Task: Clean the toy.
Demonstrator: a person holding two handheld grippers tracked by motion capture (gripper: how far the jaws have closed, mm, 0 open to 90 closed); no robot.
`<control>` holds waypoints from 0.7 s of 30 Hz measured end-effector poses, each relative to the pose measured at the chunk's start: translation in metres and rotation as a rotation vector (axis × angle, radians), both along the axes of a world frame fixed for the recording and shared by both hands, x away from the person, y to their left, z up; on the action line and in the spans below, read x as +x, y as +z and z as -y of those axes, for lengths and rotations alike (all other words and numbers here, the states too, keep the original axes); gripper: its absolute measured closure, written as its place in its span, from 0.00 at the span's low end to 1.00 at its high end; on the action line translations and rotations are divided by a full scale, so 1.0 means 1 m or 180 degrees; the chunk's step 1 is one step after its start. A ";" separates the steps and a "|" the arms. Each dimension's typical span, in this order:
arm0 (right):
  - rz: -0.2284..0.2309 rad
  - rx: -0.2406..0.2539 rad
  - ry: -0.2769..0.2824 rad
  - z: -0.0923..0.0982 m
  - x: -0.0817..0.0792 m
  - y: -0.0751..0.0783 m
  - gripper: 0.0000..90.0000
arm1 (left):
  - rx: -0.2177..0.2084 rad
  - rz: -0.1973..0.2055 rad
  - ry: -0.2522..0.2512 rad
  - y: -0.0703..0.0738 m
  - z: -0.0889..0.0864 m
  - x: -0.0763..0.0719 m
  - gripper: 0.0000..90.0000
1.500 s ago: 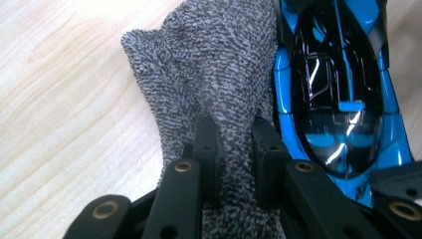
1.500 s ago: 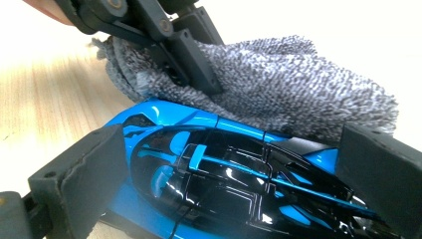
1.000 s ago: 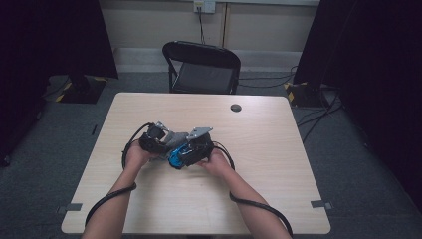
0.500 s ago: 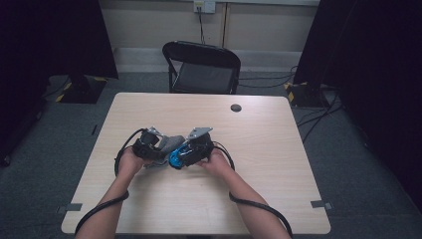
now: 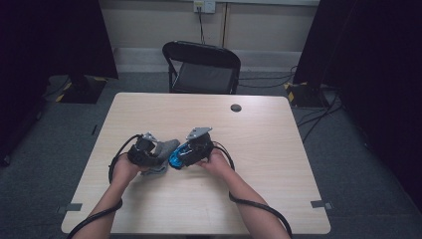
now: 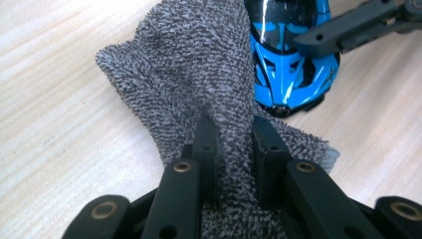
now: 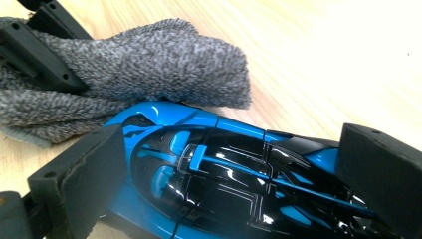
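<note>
Left gripper point(image 6: 234, 144) pinching grey cloth point(image 6: 199, 64) should wipe lightly while right gripper point(image 7: 234, 179) clamps blue toy car point(image 7: 224, 174) steady.

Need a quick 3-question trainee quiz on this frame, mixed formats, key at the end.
1. True or false: the left tongs are shut on the grey cloth.
2. What do the right tongs hold? A) a blue and black toy car B) a mug C) a sponge
3. Fill in: in the right gripper view the cloth lies against the car's ____ bodywork.

Key:
1. True; the cloth is pinched between both jaws.
2. A; the toy car sits between the pads.
3. Blue; its folded edge touches the car on the table.
</note>
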State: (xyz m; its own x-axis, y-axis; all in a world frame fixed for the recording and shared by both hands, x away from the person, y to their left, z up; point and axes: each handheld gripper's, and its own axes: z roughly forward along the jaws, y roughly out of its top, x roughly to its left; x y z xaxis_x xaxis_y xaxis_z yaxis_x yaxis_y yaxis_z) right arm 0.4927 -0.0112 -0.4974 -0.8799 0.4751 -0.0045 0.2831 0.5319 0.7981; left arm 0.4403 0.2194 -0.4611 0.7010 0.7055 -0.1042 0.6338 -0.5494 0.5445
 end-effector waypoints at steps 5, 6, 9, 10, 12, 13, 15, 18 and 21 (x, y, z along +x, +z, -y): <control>0.0002 -0.0002 -0.0001 0.000 0.000 0.000 0.00 | -0.0033 -0.0021 0.0008 0.001 -0.005 -0.005 0.84; 0.0000 0.0004 -0.0003 0.000 0.000 0.000 0.00 | -0.0021 -0.0011 0.0017 0.002 -0.006 -0.006 0.84; 0.0002 0.0006 -0.0003 0.000 0.000 0.000 0.00 | -0.0033 0.0011 0.0044 0.007 -0.012 -0.006 0.84; 0.0003 0.0008 -0.0002 0.000 0.000 0.000 0.00 | -0.0026 0.0031 0.0052 0.009 -0.014 -0.005 0.84; 0.0006 0.0016 -0.0001 0.001 0.000 0.000 0.00 | -0.0019 0.0039 0.0070 0.011 -0.016 -0.005 0.84; 0.0006 0.0016 -0.0001 0.001 0.000 0.000 0.00 | -0.0014 0.0048 0.0078 0.014 -0.018 -0.004 0.84; 0.0014 0.0033 -0.0005 0.001 0.000 -0.001 0.00 | 0.0012 0.0094 0.0111 0.021 -0.021 0.000 0.84; 0.0014 0.0032 -0.0004 0.001 0.000 -0.001 0.00 | 0.0033 0.0130 0.0128 0.025 -0.023 0.004 0.84; 0.0015 0.0037 -0.0009 0.001 -0.001 -0.001 0.00 | 0.0020 0.0165 0.0167 0.029 -0.023 0.011 0.84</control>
State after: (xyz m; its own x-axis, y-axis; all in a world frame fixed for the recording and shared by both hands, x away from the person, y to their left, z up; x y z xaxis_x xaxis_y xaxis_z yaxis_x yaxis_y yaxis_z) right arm 0.4921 -0.0120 -0.4986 -0.8785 0.4776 -0.0030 0.2810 0.5218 0.8054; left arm 0.4513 0.2424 -0.4323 0.6675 0.7418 -0.0641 0.6327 -0.5197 0.5741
